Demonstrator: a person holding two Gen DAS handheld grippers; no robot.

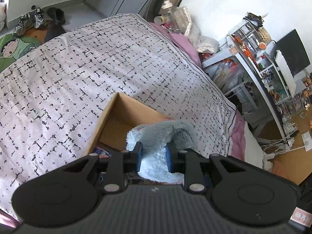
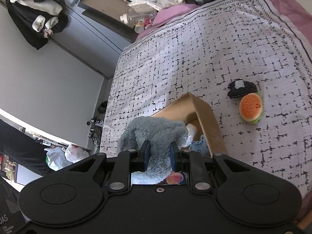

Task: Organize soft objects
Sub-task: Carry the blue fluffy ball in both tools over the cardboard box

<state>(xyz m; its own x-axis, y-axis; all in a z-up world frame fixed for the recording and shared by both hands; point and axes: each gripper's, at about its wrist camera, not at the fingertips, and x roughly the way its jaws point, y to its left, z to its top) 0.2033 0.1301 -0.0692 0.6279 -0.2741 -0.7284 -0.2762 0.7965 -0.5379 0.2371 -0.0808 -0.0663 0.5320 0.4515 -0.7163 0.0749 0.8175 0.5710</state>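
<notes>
Gripping blue plush over cardboard box, both tongs.

One cardboard box, one blue plush, one burger toy, one black toy.

both views are wrist-mounted fisheye views; each looks forward along its own gripper's two fingers and down onto the bed.

the left wrist view sits close above the cardboard box, facing across the patterned bedspread toward the far floor, where shoes lie. a shelving unit fills its right edge.

the right wrist view also sits close above the box, rotated relative to the left view; it faces along the bedspread toward a grey wall on its left.

shared region: the box, the bedspread, the grey plush in the near foreground, and a clear bottle beyond the bed's far edge.
</notes>
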